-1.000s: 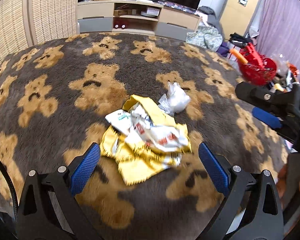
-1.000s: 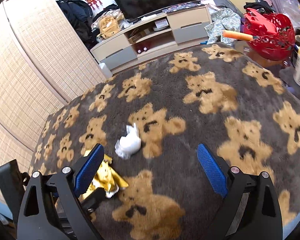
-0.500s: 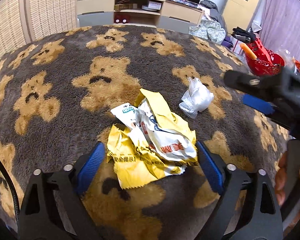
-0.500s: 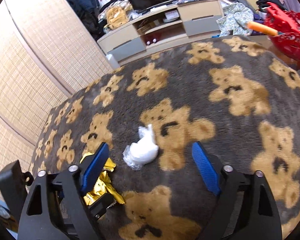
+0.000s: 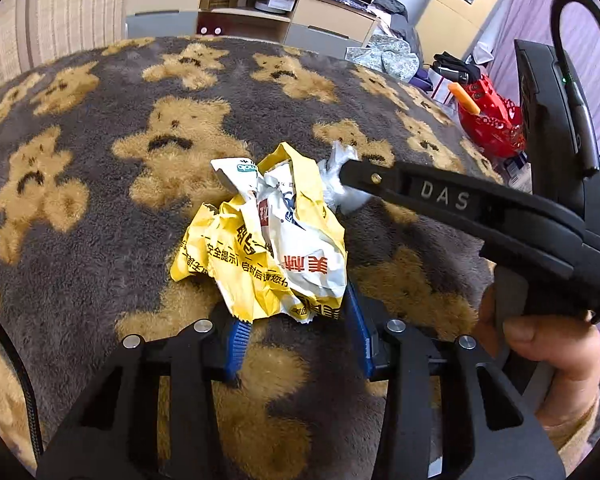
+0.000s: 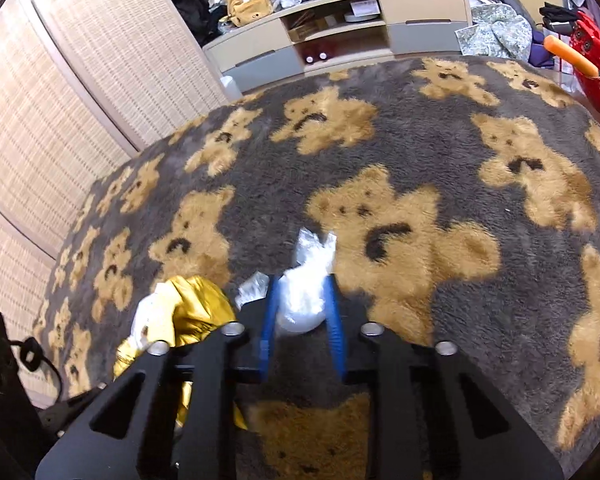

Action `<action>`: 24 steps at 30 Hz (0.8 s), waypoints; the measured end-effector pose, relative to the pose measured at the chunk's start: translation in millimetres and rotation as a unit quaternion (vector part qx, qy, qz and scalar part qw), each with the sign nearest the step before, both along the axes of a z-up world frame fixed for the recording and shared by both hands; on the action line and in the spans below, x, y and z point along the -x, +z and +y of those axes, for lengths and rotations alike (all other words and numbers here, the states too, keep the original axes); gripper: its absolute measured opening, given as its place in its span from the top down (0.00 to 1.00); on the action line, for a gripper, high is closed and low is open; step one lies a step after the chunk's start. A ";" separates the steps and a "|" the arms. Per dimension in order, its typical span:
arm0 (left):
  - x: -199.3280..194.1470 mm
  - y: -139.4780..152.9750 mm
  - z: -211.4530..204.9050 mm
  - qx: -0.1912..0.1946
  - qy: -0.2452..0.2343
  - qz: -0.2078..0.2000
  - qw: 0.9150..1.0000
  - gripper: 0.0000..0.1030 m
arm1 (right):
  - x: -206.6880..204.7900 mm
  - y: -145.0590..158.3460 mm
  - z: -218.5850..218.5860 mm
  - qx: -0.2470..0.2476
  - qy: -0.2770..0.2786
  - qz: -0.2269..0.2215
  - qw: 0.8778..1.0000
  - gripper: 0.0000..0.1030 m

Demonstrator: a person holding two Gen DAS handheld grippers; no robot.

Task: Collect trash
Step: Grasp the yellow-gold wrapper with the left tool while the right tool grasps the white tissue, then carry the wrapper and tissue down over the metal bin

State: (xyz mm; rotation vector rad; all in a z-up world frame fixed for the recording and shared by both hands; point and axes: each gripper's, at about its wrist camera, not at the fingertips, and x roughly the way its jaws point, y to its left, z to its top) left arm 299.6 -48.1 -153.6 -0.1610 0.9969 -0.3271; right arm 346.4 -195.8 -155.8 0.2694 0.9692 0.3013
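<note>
A crumpled yellow and white wrapper (image 5: 272,240) lies on the grey teddy-bear blanket (image 5: 100,200). My left gripper (image 5: 296,320) is shut on its near edge, blue pads pressed on both sides. A small crumpled white plastic bag (image 6: 306,296) lies just beyond the wrapper. My right gripper (image 6: 302,312) is shut on it, blue pads on both sides. In the left wrist view the right gripper's black finger (image 5: 440,196) crosses from the right and covers most of the white bag (image 5: 336,184). The wrapper also shows in the right wrist view (image 6: 188,312).
A red basket (image 5: 492,120) with an orange carrot-like object stands past the blanket's right edge. A low TV cabinet (image 6: 340,28) runs along the far side. Woven panels (image 6: 60,100) stand at the left. Clothes lie heaped by the cabinet.
Both grippers moved forward and down and closed. The left one closed on the yellow wrapper, the right one on the white bag. The right gripper moved left, close to the wrapper.
</note>
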 end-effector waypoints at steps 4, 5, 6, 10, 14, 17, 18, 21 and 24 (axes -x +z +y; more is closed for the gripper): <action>1.0 2.0 -4.9 0.002 0.000 -0.006 1.000 0.63 | 6.5 2.7 -10.3 0.008 -0.005 -0.004 1.000 0.91; 1.8 2.8 -6.1 0.001 -0.002 -0.009 1.000 0.65 | 8.4 3.6 -13.5 0.009 -0.007 -0.006 1.000 0.91; 2.6 3.8 -7.8 0.000 -0.002 -0.012 1.000 0.65 | 10.6 4.7 -17.0 0.011 -0.009 -0.008 1.000 0.92; 7.0 9.2 -13.2 0.001 -0.004 -0.019 1.000 0.67 | 26.3 13.1 -35.9 0.011 -0.024 -0.020 0.999 0.92; 17.0 16.3 -20.4 0.001 -0.010 -0.026 1.000 0.69 | 44.8 21.0 -51.6 0.010 -0.035 -0.029 0.999 0.92; 28.1 21.0 -25.5 0.003 -0.018 -0.028 0.999 0.69 | 65.2 24.0 -63.1 0.007 -0.046 -0.031 0.998 0.92; 34.4 22.8 -27.5 0.004 -0.021 -0.028 0.999 0.69 | 69.5 24.0 -64.5 0.008 -0.047 -0.031 0.998 0.92; 51.8 25.4 -30.6 0.006 -0.027 -0.025 0.999 0.69 | 90.2 20.7 -68.4 0.012 -0.052 -0.023 0.998 0.92; 73.6 27.2 -30.3 0.009 -0.031 -0.022 0.999 0.69 | 112.9 18.0 -71.2 0.009 -0.055 -0.013 0.998 0.92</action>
